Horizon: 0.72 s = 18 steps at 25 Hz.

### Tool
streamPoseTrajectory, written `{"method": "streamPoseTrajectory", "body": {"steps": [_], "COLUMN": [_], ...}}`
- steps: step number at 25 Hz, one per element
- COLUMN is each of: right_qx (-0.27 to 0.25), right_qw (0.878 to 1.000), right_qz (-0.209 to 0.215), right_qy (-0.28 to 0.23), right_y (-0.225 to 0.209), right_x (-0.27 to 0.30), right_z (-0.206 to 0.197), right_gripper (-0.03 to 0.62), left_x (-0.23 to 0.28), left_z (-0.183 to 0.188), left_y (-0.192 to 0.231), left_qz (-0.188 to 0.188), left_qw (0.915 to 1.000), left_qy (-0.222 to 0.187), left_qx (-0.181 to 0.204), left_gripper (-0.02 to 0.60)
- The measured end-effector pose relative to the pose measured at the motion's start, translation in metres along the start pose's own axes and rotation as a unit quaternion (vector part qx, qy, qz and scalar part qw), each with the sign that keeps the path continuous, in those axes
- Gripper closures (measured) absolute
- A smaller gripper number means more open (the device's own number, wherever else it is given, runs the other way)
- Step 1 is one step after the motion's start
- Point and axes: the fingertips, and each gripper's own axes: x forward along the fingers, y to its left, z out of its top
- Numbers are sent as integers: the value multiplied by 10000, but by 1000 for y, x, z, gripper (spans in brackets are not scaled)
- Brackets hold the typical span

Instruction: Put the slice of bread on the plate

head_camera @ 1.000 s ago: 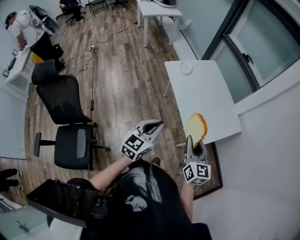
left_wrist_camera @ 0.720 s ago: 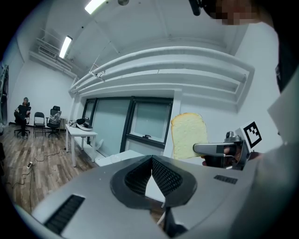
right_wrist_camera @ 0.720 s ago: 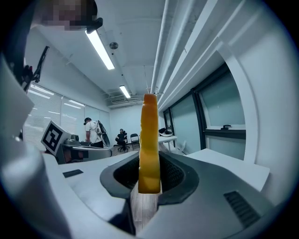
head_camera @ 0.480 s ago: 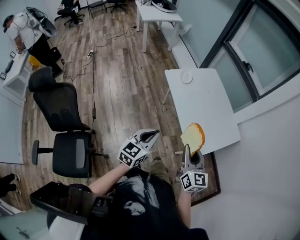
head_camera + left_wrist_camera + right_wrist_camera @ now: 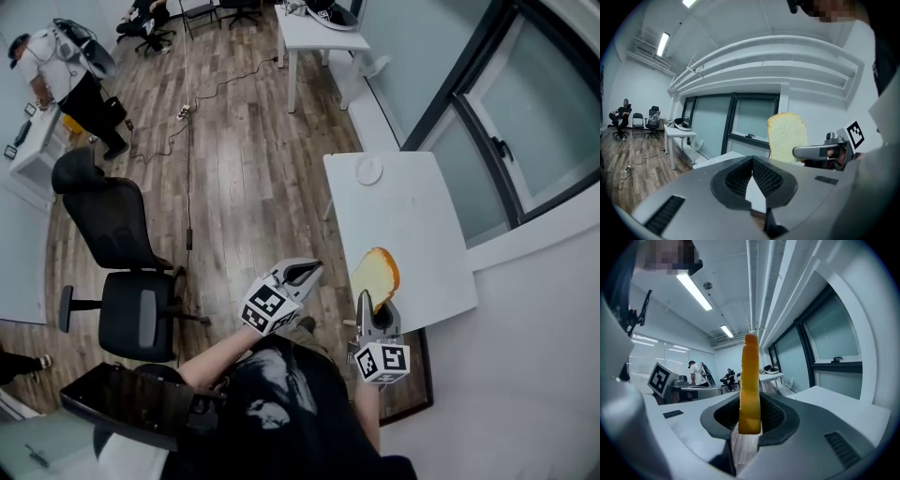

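Over the near corner of the white desk (image 5: 412, 225), the right tongs (image 5: 364, 300) clamp the slice of bread (image 5: 375, 277) upright in the air, well apart from the small round plate (image 5: 369, 171) at the desk's far end. The right gripper view shows only its golden crust, edge-on between dark ribbed pads (image 5: 774, 416). The left gripper view shows its pale, spongy face. The left tongs (image 5: 305, 273) are closed tip to tip, empty.

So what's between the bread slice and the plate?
Nothing: in the head view, only bare white tabletop separates the bread slice from the plate.
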Motion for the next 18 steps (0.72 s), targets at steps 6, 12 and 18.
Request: {"method": "streamPoseTrajectory", "body": {"steps": [6,12,18], "right_qx": [-46,83,138], "right_qw": [9995,9994,9996], "right_qz": [284,289,145], "right_qy": [108,145,187], "right_y": [-21,-31,-34], "right_x": [37,72,125], "right_z": [6,11,24], "right_gripper": [496,496,496], "left_x": [22,46,69], "left_z": [-4,5,28], "left_y": [18,46,91], "left_qz": [164,94,-147], "left_qw": [9997,9997,9997], "left_qy": [166,208,197], "left_qx": [-100,-107,-12], "left_gripper": [578,578,578]}}
